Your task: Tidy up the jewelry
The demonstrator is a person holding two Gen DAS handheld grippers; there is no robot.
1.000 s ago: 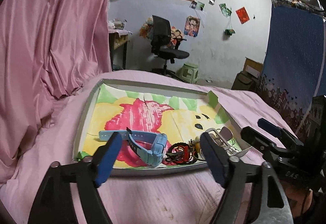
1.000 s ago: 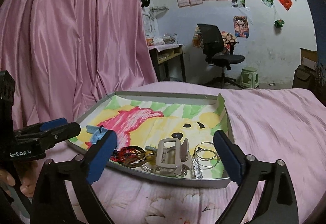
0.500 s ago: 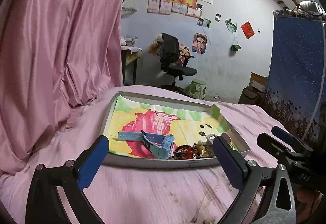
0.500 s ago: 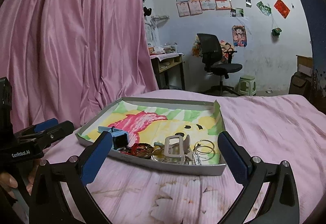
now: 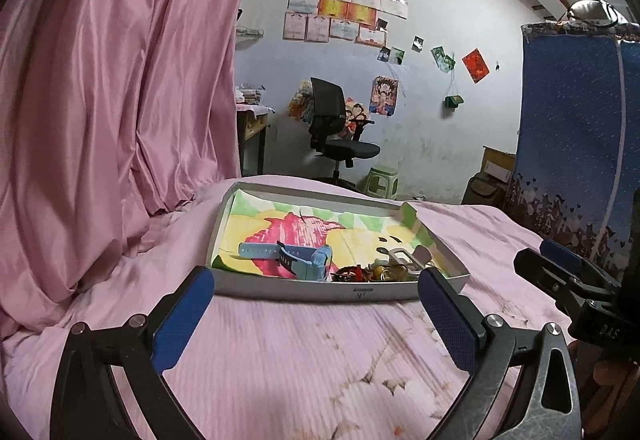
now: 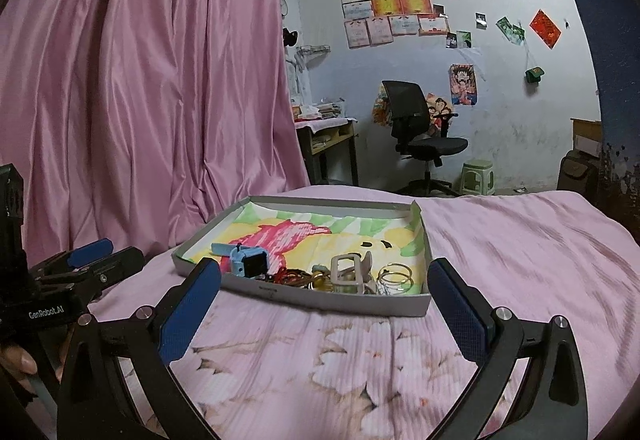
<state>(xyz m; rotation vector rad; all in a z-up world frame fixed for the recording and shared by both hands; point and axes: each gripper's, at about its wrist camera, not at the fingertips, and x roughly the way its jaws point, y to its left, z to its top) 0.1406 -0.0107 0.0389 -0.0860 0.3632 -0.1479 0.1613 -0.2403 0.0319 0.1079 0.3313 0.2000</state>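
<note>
Left claw (image 6: 90,258) marked "GenRobot.AI", wide; right claw (image 6: 324,314) wide, empty; tray (image 6: 320,298) ahead

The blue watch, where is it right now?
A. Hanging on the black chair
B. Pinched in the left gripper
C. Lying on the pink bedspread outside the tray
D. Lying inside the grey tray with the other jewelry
D. The blue watch lies on the colourful paper inside the grey tray, left of the bangles and hair ties, while both the left gripper and the right gripper are open and empty.
</note>
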